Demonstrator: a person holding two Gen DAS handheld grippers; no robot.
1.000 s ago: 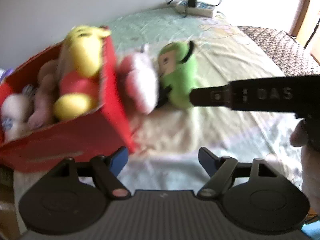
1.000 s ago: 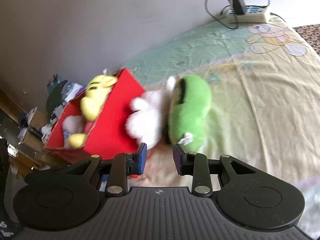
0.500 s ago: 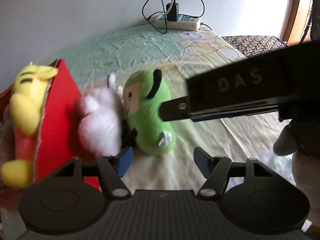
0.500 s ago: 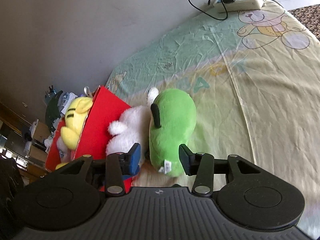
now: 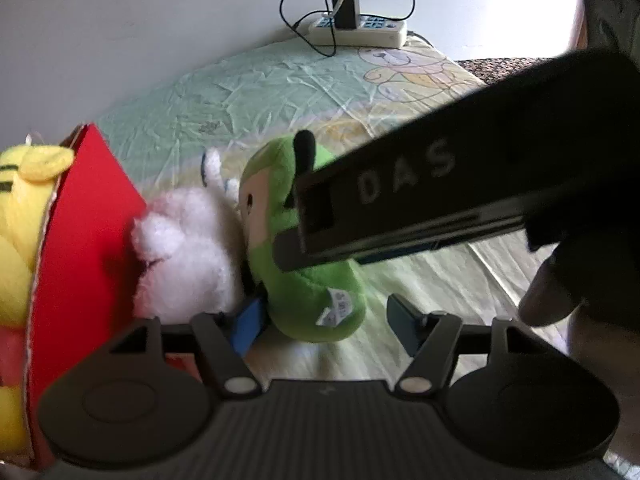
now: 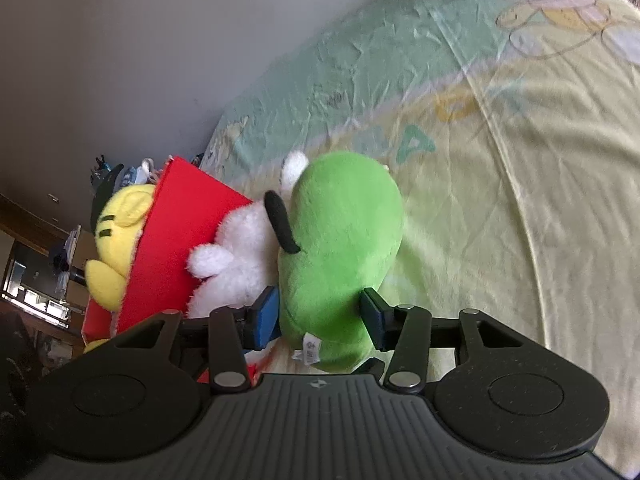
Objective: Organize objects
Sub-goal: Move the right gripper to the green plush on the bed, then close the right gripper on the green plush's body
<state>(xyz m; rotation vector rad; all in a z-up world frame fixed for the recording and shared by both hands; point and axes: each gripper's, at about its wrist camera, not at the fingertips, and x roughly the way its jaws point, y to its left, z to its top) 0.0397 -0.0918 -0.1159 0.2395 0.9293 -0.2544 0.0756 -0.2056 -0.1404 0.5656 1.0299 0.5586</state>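
A green plush toy (image 6: 340, 248) lies on the bed sheet (image 6: 500, 200) next to a white plush toy (image 6: 236, 256), which leans on a red box (image 6: 176, 248). A yellow plush (image 6: 120, 236) sticks out of the box. My right gripper (image 6: 320, 314) is open, its fingers on either side of the green plush's lower end. In the left wrist view my left gripper (image 5: 328, 322) is open, close in front of the green plush (image 5: 316, 276) and white plush (image 5: 188, 252). The right gripper's black body (image 5: 460, 196) crosses above the green plush.
A power strip (image 5: 360, 32) with a charger and cables lies at the far edge of the bed by the wall. A cluttered shelf (image 6: 48, 272) stands beyond the red box (image 5: 84, 248). A patterned brown surface (image 5: 504, 66) lies at the far right.
Both grippers have moved closer to the green plush. My right gripper has opened wider and now straddles the plush's lower end. The left view has swung away from the box's inside.
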